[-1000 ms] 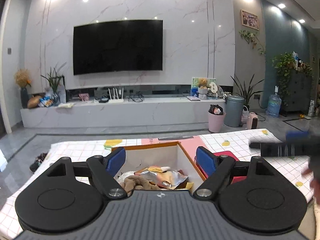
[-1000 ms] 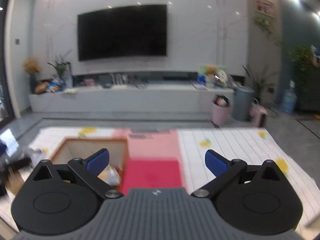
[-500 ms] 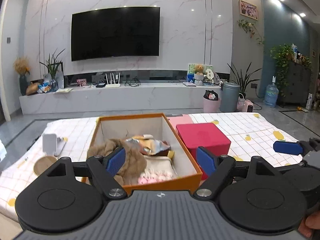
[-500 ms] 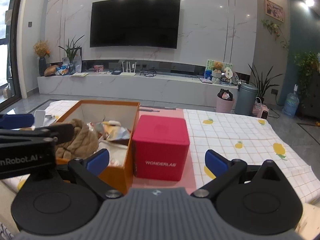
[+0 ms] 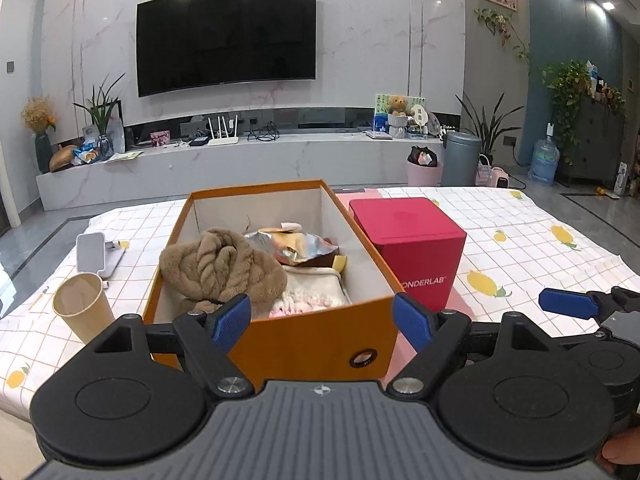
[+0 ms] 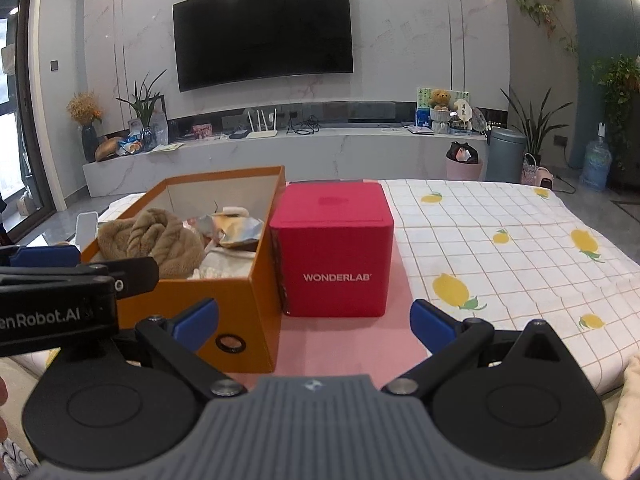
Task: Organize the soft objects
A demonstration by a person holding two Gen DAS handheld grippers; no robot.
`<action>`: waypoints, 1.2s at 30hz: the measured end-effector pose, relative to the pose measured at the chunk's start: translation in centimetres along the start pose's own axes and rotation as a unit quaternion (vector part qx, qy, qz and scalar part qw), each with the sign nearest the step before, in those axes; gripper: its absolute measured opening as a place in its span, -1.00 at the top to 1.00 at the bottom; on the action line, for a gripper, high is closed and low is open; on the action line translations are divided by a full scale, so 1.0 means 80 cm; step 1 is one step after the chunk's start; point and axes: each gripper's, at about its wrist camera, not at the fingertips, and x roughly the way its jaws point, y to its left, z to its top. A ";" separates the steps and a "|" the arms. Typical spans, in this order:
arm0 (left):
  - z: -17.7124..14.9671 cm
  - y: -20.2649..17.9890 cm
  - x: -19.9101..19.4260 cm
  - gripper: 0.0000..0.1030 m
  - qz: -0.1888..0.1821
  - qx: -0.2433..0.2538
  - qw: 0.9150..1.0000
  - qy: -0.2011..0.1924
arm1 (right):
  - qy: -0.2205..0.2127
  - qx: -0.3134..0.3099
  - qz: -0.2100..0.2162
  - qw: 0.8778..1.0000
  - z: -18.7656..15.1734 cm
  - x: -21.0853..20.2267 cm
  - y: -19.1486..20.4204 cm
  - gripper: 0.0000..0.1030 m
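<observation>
Left wrist view
Left hand-held gripper [image 5: 322, 322]: jaws spread wide, holding nothing, hovering just in front of the near end of the box.
Box [image 5: 320, 340]: orange, open-topped, on the checked lemon-print cloth [image 5: 520, 240] covering the surface.
Soft things: a brown plush bundle [image 5: 220, 266] lies in the near-left part of the box; a pale cloth with pink fuzz [image 5: 312, 292] lies beside it toward the right wall; a crumpled foil bag [image 5: 292, 242] sits behind them.
Red cube [image 5: 408, 244]: just right of the box, touching or nearly so.
Paper cup [image 5: 82, 306]: upright, left of the box, apart from it.
White stand [image 5: 96, 254]: behind the cup on the cloth.
Right hand-held gripper [image 5: 568, 303]: one blue pad shows at the right edge.

Right wrist view
Right hand-held gripper [image 6: 314, 320]: jaws spread, nothing between them, pointed at the pink mat [image 6: 344, 344] before the red cube [image 6: 334, 248].
Box [image 6: 224, 304]: left of the cube, side by side; plush bundle [image 6: 154, 236] and foil bag [image 6: 236, 226] rise above its rim.
Left hand-held gripper [image 6: 44, 258]: its body crosses the left edge, in front of the box's near-left corner.
</observation>
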 end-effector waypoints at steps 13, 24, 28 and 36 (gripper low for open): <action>-0.010 -0.008 0.004 -0.83 0.007 -0.004 1.000 0.015 | 0.017 0.000 0.000 1.000 -0.014 0.008 -0.009 -0.94; -0.014 -0.012 0.002 -0.83 0.010 -0.004 1.000 0.019 | 0.029 0.006 0.007 1.000 -0.021 0.012 -0.013 -0.94; -0.013 -0.013 0.001 -0.83 0.012 -0.002 1.000 0.018 | 0.027 0.004 0.006 1.000 -0.021 0.009 -0.014 -0.94; -0.014 -0.013 0.003 -0.83 0.015 -0.002 1.000 0.027 | 0.031 0.004 0.005 1.000 -0.024 0.012 -0.014 -0.94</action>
